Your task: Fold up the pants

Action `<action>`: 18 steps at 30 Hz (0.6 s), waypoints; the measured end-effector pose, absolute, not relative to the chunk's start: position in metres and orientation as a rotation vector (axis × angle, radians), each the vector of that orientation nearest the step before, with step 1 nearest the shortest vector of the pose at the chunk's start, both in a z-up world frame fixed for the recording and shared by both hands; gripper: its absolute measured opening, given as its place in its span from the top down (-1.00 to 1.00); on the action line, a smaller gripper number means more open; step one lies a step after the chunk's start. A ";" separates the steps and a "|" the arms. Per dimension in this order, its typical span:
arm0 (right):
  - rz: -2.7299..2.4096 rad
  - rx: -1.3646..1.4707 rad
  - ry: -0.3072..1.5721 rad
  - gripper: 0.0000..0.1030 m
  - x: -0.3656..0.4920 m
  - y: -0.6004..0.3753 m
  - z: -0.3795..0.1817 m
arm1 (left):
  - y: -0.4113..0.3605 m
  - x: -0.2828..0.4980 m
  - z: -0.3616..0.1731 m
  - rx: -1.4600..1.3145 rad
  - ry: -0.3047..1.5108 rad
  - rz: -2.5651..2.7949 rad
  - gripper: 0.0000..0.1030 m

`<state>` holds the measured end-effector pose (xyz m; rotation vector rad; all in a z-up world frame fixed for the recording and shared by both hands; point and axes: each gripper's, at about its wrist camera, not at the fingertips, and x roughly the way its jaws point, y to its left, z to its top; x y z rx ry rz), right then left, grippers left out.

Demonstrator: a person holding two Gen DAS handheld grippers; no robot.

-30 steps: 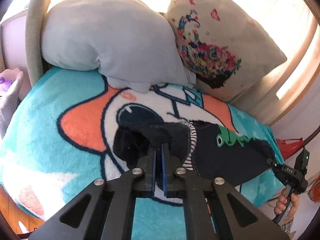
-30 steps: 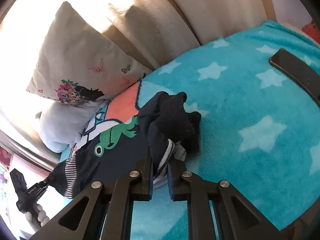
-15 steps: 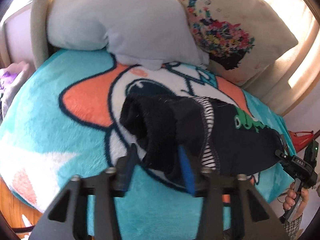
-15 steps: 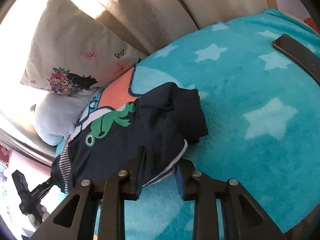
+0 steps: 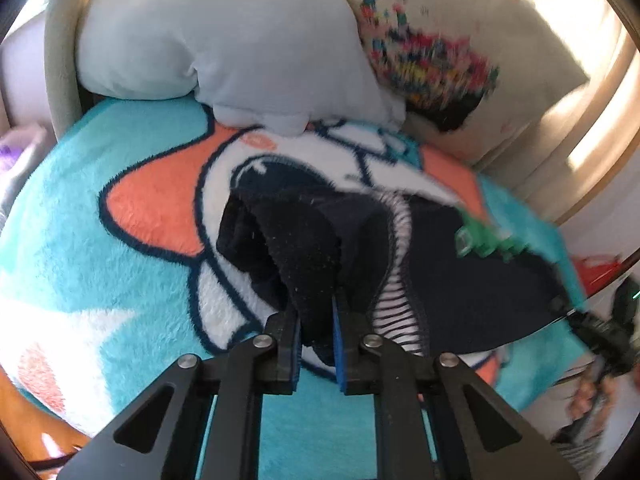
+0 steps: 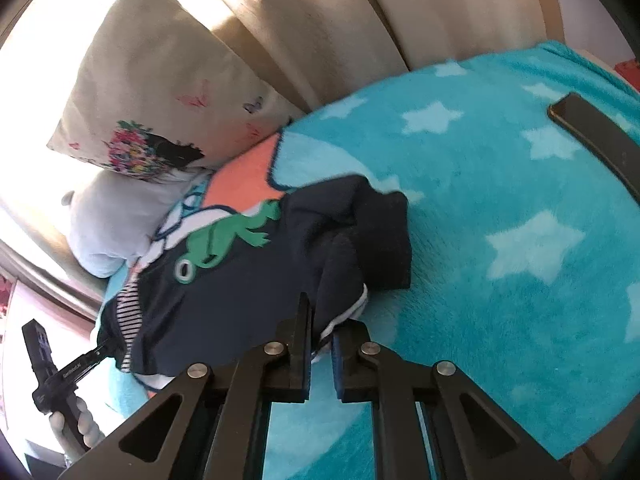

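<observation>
Dark navy pants (image 5: pixel 460 280) with a green frog print (image 6: pixel 224 240) and striped lining lie on a turquoise star blanket (image 6: pixel 500 220). My left gripper (image 5: pixel 316 320) is shut on a bunched dark fold at the pants' near end. My right gripper (image 6: pixel 322 328) is shut on the pants' edge with white trim at the opposite end. The left gripper also shows in the right wrist view (image 6: pixel 100 354), touching the striped end. The right gripper shows blurred in the left wrist view (image 5: pixel 592 320).
A grey plush pillow (image 5: pixel 224 40) and a flowered cushion (image 5: pixel 460 60) lean on the beige headboard (image 6: pixel 360 20). A dark phone (image 6: pixel 596 140) lies on the blanket at the far right. The bed edge runs near both grippers.
Both grippers opened half a second ago and have closed again on the pants' ends. The pants are stretched out flatter between them than a second ago.
</observation>
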<state>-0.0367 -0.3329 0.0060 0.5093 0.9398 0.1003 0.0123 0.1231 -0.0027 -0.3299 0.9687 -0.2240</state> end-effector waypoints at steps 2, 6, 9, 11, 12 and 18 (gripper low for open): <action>0.130 0.526 0.919 0.84 -0.037 -0.335 0.018 | 0.133 0.016 0.009 -0.397 0.947 -0.254 0.76; 0.192 0.600 0.881 0.84 -0.020 -0.343 0.039 | 0.145 0.040 0.025 -0.491 0.937 -0.270 0.78; 0.204 0.630 0.844 0.84 0.005 -0.348 0.053 | 0.149 0.069 0.034 -0.514 0.920 -0.229 0.79; 0.200 0.671 0.834 0.84 0.029 -0.354 0.056 | 0.152 0.094 0.035 -0.536 0.925 -0.205 0.79; 0.199 0.695 0.835 0.84 0.040 -0.357 0.056 | 0.152 0.109 0.035 -0.540 0.930 -0.177 0.79; 0.090 0.714 0.903 0.81 0.125 -0.360 0.031 | 0.146 0.173 0.013 -0.506 0.983 -0.027 0.73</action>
